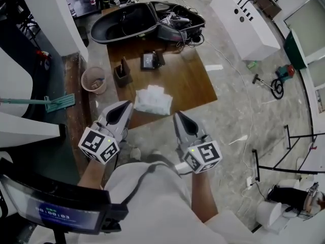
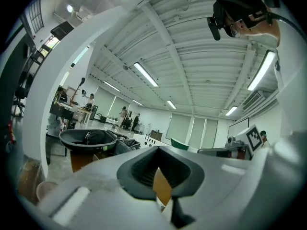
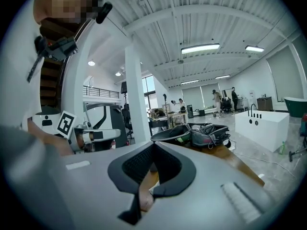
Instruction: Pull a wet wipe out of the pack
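The wet wipe pack (image 1: 153,100) is a white, crumpled-looking bundle lying near the front edge of the brown table (image 1: 190,80). My left gripper (image 1: 125,105) hovers just short of the pack's left side. On the pack's other side, my right gripper (image 1: 179,116) hangs a little below and to its right. Both are apart from the pack. Each gripper is shut with nothing between its jaws. In the left gripper view the left gripper (image 2: 162,175) points up at the ceiling, as does the right gripper (image 3: 149,170) in its own view. The pack is hidden in both.
At the table's far end lies an open black case (image 1: 133,22) with tangled cables (image 1: 179,22). A small black device (image 1: 150,60) and a dark holder (image 1: 122,73) stand mid-table. A pink bin (image 1: 93,80) and a mop (image 1: 48,103) are left; a white cabinet (image 1: 245,22) is right.
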Demonstrator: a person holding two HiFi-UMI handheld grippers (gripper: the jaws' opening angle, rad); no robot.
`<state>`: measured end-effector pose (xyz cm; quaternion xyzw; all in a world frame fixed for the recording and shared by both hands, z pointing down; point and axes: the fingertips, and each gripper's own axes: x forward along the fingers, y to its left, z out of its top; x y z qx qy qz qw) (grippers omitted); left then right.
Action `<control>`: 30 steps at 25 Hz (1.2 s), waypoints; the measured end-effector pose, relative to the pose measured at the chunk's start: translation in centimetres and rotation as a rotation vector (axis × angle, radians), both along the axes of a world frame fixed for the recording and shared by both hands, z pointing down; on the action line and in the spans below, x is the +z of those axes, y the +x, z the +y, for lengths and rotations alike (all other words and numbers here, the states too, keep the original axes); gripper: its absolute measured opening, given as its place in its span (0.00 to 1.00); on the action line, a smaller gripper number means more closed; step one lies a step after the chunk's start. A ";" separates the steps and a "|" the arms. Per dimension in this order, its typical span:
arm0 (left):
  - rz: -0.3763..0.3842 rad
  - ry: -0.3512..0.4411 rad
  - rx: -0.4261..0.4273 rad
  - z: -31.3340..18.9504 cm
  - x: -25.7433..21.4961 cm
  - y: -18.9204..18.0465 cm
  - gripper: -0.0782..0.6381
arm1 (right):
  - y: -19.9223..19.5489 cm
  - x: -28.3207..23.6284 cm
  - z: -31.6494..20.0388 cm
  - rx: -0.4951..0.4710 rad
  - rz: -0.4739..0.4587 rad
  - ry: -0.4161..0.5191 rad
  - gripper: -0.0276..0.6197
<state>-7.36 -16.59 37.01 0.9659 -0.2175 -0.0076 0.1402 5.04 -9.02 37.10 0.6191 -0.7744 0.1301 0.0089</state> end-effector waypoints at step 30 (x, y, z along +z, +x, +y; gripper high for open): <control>-0.174 -0.117 -0.163 -0.5 8.1 6.4 0.12 | 2.4 13.7 -8.3 -0.376 0.155 -0.246 0.06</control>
